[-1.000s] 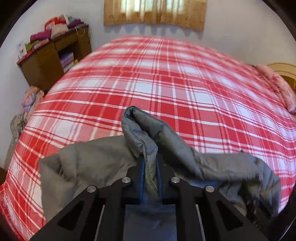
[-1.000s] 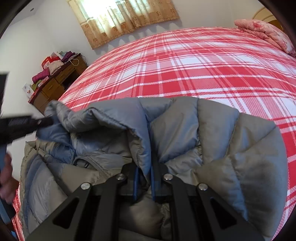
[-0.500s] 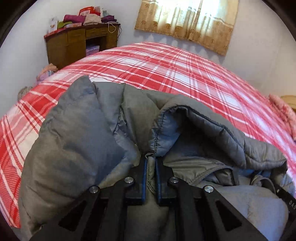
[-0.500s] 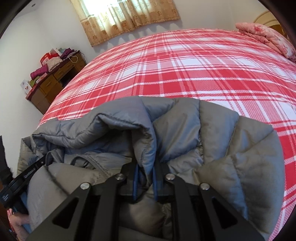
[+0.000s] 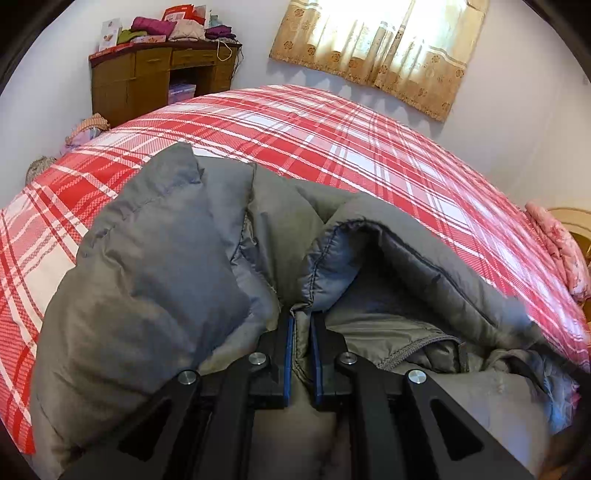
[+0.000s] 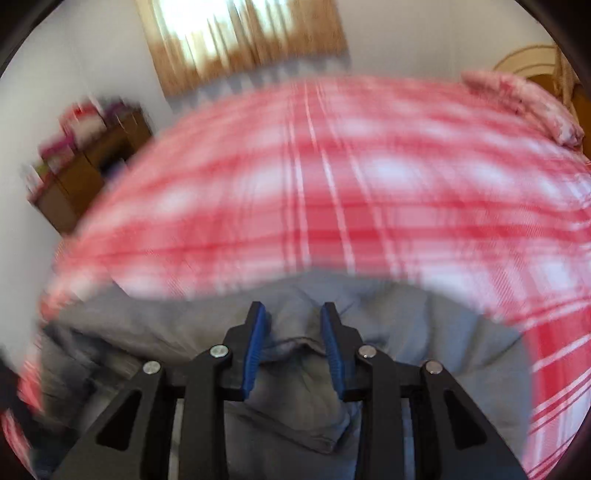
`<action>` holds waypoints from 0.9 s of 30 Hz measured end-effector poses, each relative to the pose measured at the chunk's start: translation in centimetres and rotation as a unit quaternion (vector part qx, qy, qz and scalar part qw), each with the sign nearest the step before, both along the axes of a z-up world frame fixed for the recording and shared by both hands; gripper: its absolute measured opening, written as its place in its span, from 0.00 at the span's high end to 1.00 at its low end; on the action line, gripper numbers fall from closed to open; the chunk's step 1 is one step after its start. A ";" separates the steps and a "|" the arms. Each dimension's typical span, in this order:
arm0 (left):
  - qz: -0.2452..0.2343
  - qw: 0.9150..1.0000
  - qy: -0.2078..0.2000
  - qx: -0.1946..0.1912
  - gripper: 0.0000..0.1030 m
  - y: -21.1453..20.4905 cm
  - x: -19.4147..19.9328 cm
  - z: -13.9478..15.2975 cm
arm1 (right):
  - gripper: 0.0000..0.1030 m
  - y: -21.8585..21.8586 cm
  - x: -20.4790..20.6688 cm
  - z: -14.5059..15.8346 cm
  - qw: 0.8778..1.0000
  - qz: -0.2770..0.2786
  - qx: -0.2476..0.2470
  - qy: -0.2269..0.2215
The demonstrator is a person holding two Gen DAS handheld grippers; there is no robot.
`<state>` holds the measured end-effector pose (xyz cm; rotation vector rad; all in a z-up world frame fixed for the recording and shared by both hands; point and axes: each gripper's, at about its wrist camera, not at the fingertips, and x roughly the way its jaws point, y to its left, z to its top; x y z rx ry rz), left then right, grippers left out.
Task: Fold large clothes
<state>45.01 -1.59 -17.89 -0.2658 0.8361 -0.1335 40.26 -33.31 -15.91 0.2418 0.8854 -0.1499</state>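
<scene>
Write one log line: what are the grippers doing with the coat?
left hand-held gripper: shut on coat | right hand-held gripper: open over coat | bed

No text, label, brand or number can be read in either view. The red and white boxes (image 5: 184, 14) on top of the wooden cabinet (image 5: 155, 77) in the left wrist view carry print, but it is too small to make out. The right wrist view is smeared by motion blur.
</scene>
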 end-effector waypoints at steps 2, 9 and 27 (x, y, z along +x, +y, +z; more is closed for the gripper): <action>-0.014 1.000 0.007 -0.003 0.91 0.0 0.0 0.1 | 0.65 0.5 -0.7 0.2 1.000 0.000 -0.024 -0.016; -0.088 0.994 -0.019 0.063 0.91 1.1 -4.1 5.5 | 0.65 0.6 -0.8 0.1 0.999 0.000 -0.041 -0.018; -0.106 0.990 -0.011 0.097 0.91 -4.3 3.2 0.9 | 0.61 0.0 -1.2 0.1 0.999 0.004 0.007 -0.042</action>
